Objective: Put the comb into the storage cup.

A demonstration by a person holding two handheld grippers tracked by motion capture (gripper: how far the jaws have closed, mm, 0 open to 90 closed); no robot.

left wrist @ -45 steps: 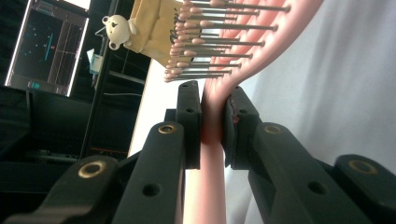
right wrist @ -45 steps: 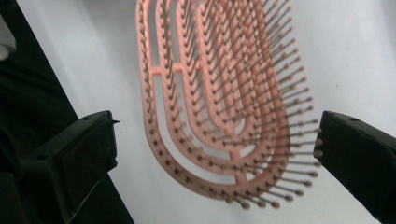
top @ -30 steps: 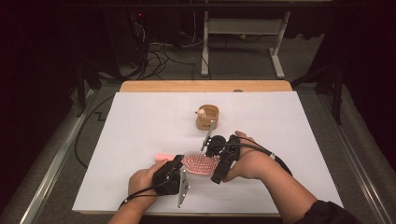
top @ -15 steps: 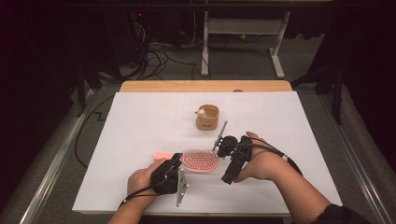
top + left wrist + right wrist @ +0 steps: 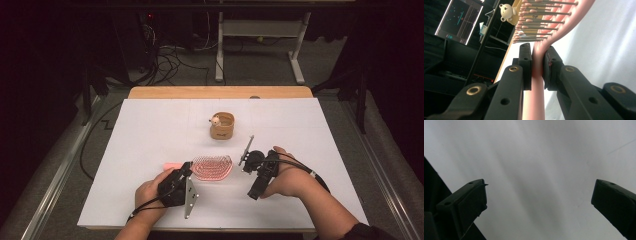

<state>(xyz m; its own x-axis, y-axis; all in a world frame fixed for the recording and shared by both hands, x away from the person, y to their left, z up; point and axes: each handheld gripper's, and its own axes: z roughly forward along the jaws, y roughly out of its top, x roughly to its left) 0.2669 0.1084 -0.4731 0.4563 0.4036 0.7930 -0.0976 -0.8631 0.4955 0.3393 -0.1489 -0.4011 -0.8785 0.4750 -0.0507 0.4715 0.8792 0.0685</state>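
Standing beyond pink hairbrush point(image 5: 212, 167): wooden cup point(image 5: 223, 126) with bear figure point(image 5: 215, 120).

A white-covered wooden table point(image 5: 150, 130) stands in a dark room on grey carpet point(image 5: 55, 165). Black cables point(image 5: 170, 62) tangle on the floor beside a white metal stand point(image 5: 260, 50); a lit monitor point(image 5: 460, 20) glows nearby.

Our left gripper point(image 5: 537, 62): black jaws, brass-ringed screw holes, grey plate, black cable. Our right gripper point(image 5: 539, 202): black jaws; dark sleeve at five o'clock.
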